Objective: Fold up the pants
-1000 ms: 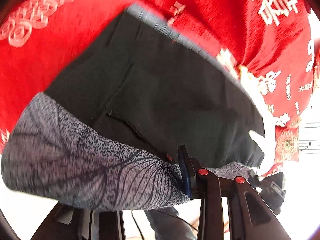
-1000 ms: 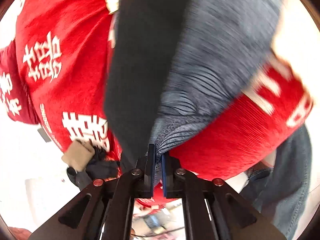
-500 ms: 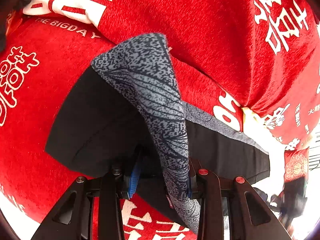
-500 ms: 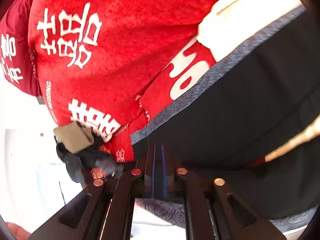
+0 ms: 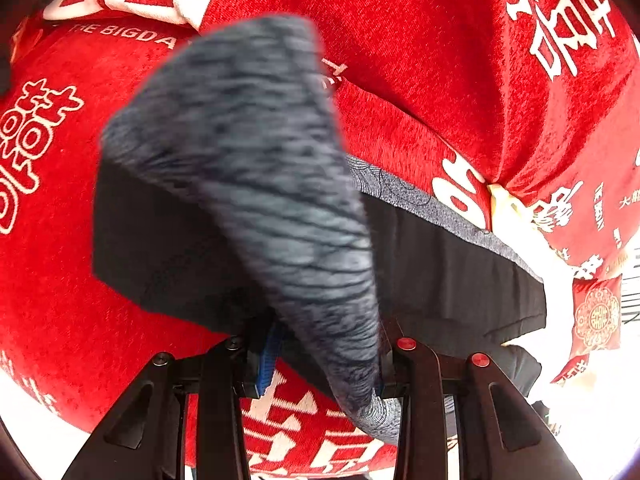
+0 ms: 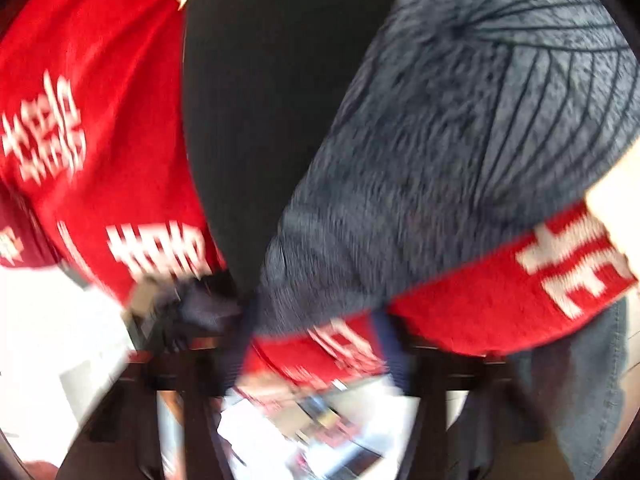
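A: Pants status?
B: Black pants with grey patterned band (image 5: 256, 184) lying on red cloth with white characters (image 5: 440, 40). Left tongs (image 5: 324, 356) clamped on grey band.
A: Right tongs (image 6: 316, 344)?
B: Blurred; jaws apart, nothing held.

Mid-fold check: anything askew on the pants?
Yes. A grey patterned flap of the pants stands up twisted over the black part, bunched between the fingers of the left gripper, not lying flat.
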Demonstrator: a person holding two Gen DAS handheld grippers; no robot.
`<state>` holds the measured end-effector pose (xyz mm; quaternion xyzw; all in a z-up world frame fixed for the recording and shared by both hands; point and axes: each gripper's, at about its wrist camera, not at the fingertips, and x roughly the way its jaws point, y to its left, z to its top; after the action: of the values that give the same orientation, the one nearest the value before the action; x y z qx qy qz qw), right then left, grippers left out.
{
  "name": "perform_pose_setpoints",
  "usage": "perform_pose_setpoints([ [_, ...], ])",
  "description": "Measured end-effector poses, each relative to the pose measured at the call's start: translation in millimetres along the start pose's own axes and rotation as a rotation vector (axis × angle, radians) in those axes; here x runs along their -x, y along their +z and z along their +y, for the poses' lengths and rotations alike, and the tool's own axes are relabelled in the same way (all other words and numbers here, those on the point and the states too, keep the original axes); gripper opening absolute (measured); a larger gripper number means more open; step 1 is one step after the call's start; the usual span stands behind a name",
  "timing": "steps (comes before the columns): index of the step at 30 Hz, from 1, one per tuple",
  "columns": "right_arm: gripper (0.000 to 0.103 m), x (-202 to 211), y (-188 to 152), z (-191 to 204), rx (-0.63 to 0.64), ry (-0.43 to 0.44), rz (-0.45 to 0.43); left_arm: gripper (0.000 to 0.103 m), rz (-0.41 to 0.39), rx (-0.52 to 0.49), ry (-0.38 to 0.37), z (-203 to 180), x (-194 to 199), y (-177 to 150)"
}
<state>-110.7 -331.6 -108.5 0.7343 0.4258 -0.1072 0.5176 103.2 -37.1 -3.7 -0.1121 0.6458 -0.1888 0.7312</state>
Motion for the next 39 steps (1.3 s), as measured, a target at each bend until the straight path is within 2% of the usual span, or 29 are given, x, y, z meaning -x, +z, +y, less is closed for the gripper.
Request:
perform_pose_setpoints([
  [2, 0.006, 8.0, 2.9, 29.3, 0.089, -0.022, -0.025, 0.036, -0.012, 0.032, -0.008, 4.1, 6.7, -0.5],
  [4, 0.006, 19.2, 6.2, 79.4, 0.271, -0.062, -0.026, 0.036, -0.032, 0.070, -0.021, 7.7, 12.4, 3.6],
  [8, 0.006, 26.2, 32.5, 163.4, 0.508, -0.093, -0.001, 0.037, -0.094, 0.111, -0.002, 9.5, 12.2, 29.1],
  [10, 0.006, 13.9, 54.9, 203.1, 0.605, -0.115, 0.020, 0.047, -0.114, 0.112, 0.030, 9.0, 5.2, 44.2],
  [11, 0.006, 6.3, 65.9, 215.1, 0.635, -0.136, 0.030, 0.062, -0.133, 0.108, 0.071, 8.3, -1.3, 53.3],
  [12, 0.006, -5.1, 76.9, 227.3, 0.658, -0.160, 0.039, 0.074, -0.160, 0.097, 0.133, 7.3, -9.0, 62.7],
  [14, 0.006, -35.0, 108.9, 244.7, 0.671, -0.223, 0.052, 0.075, -0.182, 0.088, 0.186, 11.2, -23.4, 77.2],
  [17, 0.011, -76.4, 156.9, 242.9, 0.608, -0.311, 0.077, 0.075, -0.164, 0.084, 0.241, 14.0, -39.9, 90.8],
  [19, 0.013, -99.9, 179.0, 232.0, 0.581, -0.396, 0.102, 0.075, -0.190, 0.081, 0.257, 16.5, -26.5, 90.0],
  [21, 0.013, -104.4, 181.0, 232.4, 0.592, -0.415, 0.105, 0.075, -0.244, 0.085, 0.293, 18.0, -1.9, 86.1],
  [22, 0.018, -100.3, 177.0, 232.6, 0.611, -0.409, 0.105, 0.075, -0.267, 0.101, 0.302, 21.8, 14.4, 83.7],
  [25, 0.069, -82.8, 157.9, 248.9, 0.704, -0.404, 0.078, 0.075, -0.285, 0.107, 0.356, 25.3, 37.9, 77.5],
  [26, 0.070, -75.7, 151.0, 253.7, 0.732, -0.403, 0.067, 0.075, -0.270, 0.086, 0.367, 24.0, 36.6, 75.0],
  [28, 0.068, -60.5, 131.9, 264.2, 0.812, -0.387, 0.049, 0.075, -0.217, 0.049, 0.388, 18.5, 17.6, 69.6],
  [29, 0.052, -58.8, 123.9, 267.7, 0.845, -0.378, 0.048, 0.075, -0.190, 0.039, 0.384, 15.6, 4.1, 67.2],
  [31, 0.035, -68.8, 110.6, 269.1, 0.905, -0.415, 0.077, 0.075, -0.136, 0.024, 0.391, 8.3, -28.4, 61.0],
  [34, 0.035, -111.1, 103.0, 255.5, 0.993, -0.526, 0.142, 0.075, -0.050, -0.026, 0.486, -2.3, -81.2, 44.7],
  [36, 0.035, -128.1, 110.7, 245.9, 1.025, -0.620, 0.130, 0.075, -0.079, -0.080, 0.542, -12.3, -84.1, 36.8],
  [37, 0.032, -133.5, 121.8, 242.6, 1.021, -0.650, 0.113, 0.075, -0.064, -0.100, 0.547, -16.2, -82.1, 35.0],
  [39, 0.028, -115.1, 142.9, 246.7, 0.926, -0.565, 0.073, 0.075, -0.039, -0.106, 0.540, -20.4, -74.5, 31.1],
])
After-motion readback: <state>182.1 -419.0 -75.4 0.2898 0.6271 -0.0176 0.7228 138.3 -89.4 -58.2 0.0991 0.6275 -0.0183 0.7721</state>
